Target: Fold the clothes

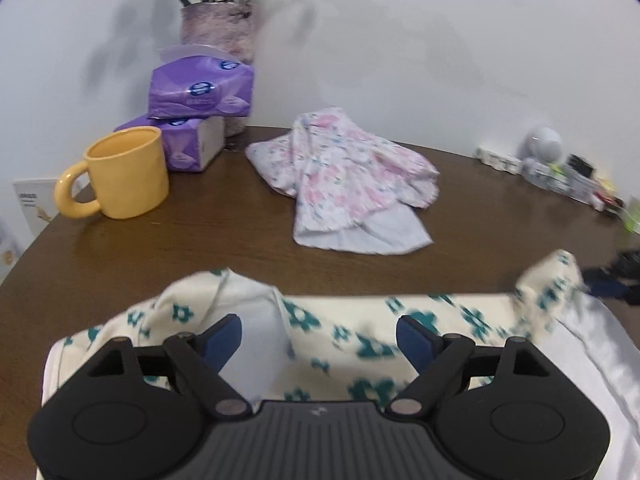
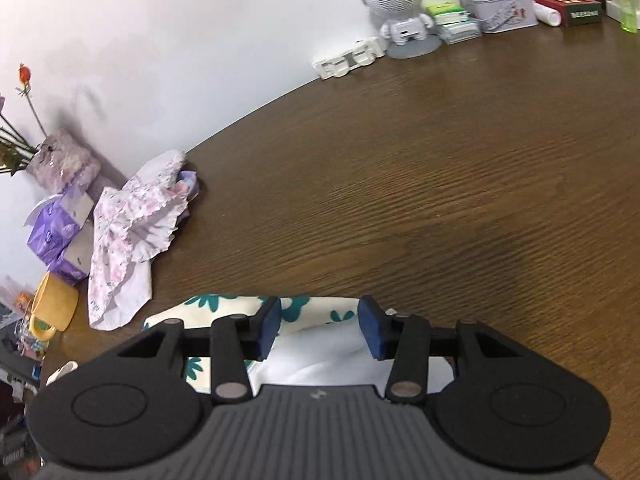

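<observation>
A cream garment with teal flowers [image 1: 352, 320] lies on the brown table [image 1: 200, 240] right under both grippers, with its white lining showing. My left gripper [image 1: 320, 336] is open above its left part, jaws wide apart and holding nothing. My right gripper [image 2: 319, 330] is open over the garment's right end [image 2: 304, 312], and no cloth is pinched between its jaws. A pink floral garment [image 1: 344, 176] lies crumpled farther back on the table; it also shows in the right wrist view [image 2: 132, 232].
A yellow mug [image 1: 124, 172] stands at the left beside two stacked purple tissue packs [image 1: 200, 92] and a vase of flowers [image 1: 218, 28]. A white robot-shaped speaker [image 2: 400, 8], a tin [image 2: 498, 8] and small boxes line the back wall at the right.
</observation>
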